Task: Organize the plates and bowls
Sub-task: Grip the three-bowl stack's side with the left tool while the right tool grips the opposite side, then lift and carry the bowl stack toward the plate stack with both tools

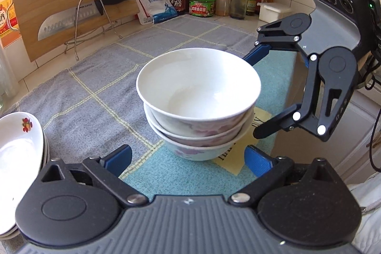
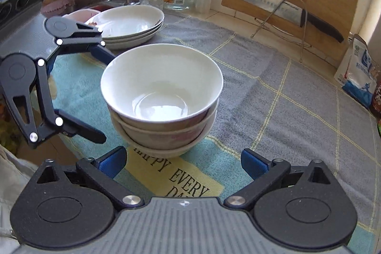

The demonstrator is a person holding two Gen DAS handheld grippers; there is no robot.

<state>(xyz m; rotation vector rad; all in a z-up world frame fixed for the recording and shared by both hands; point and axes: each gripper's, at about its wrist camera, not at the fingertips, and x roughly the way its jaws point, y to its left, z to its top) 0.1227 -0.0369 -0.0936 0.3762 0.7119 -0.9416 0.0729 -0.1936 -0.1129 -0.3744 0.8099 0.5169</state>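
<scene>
Three nested bowls on the towel, both grippers spread.

From the left wrist we saw our left gripper (image 1: 188, 158) spread wide before the bowl stack (image 1: 198, 104), plates (image 1: 21, 149) to its left. From the right wrist, our right gripper (image 2: 183, 164) likewise gaped, touching nothing; the stack stood on the towel (image 2: 273, 92).

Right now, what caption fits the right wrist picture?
Three stacked bowls wait on the cloth between open tongs, plates behind.
</scene>
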